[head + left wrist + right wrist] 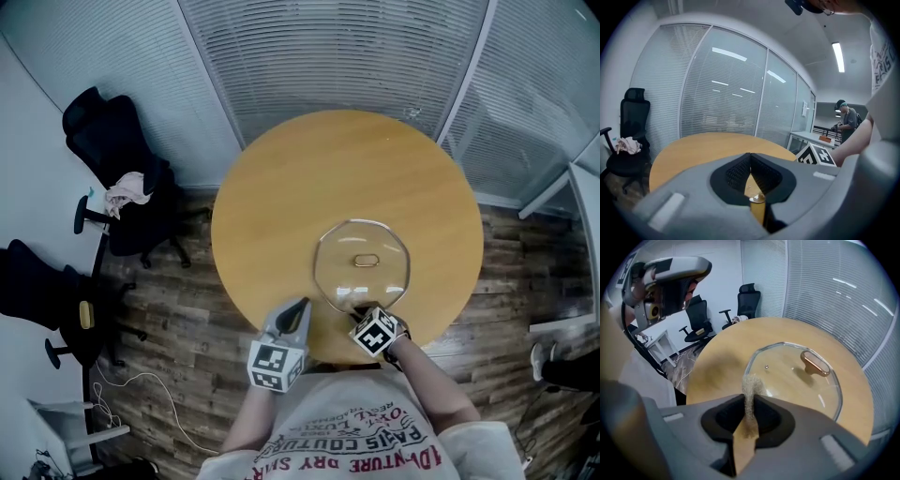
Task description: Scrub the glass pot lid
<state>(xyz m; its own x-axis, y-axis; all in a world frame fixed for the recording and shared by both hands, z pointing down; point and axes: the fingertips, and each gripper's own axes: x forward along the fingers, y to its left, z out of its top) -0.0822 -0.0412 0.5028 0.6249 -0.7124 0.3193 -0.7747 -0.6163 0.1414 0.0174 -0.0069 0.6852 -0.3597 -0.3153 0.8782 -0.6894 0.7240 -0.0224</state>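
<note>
Glass pot lid [362, 265] lies flat, dome up, on the round wooden table [309, 178], in the near right part of the top, close to the edge by the person. Lid is clear with a metal rim; its bronze-coloured handle [815, 363] sits at the centre, and a small vent hole shows in the glass beside it. Right gripper [361, 317] is at the lid's near rim, marker cube toward the person. In the right gripper view its jaws are closed on a thin, coarse, beige scrub pad [750, 385], held edge-on; the pad's tip sticks out past the jaws and overlaps the lid's near rim. Cannot tell whether the pad touches the glass. Left gripper [302, 305] is just left of the lid, over the table's near edge, apart from the lid. In the left gripper view the left jaws are pressed together with nothing between them. Table top otherwise bare wood. Beyond the table: glass partition with blinds [337, 56]. Left of the table, on the wood floor: a black office chair [112, 141] with a pale cloth [127, 192] on its seat. A second person [846, 119] stands far off in the left gripper view.
</note>
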